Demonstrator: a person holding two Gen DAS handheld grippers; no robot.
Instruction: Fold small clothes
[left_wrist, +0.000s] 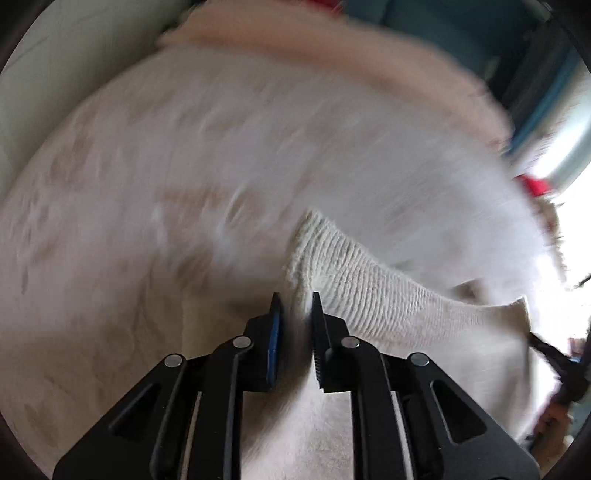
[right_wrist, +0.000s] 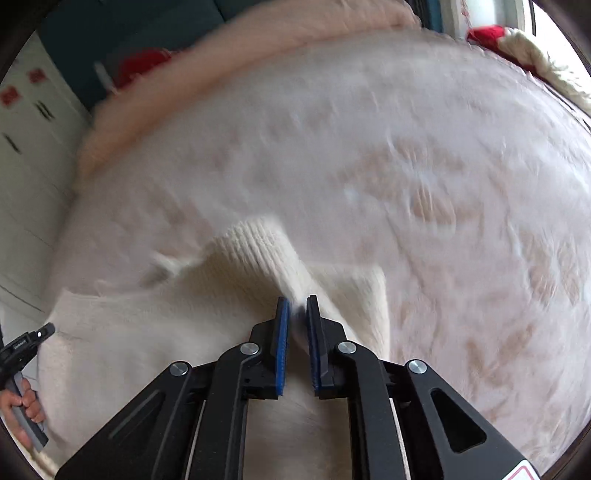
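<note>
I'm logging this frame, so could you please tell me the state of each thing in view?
Left gripper: shut on the sweater's ribbed edge.
Right gripper: shut on the sweater's ribbed edge.
Sweater: cream knit, held between both grippers, not yet folded.
Rug: spread flat under the sweater, blurred.

Both grippers are pinched nearly closed on cloth: the left gripper (left_wrist: 295, 301) on the left, the right gripper (right_wrist: 297, 302) beside it, fingers pointing away.
</note>
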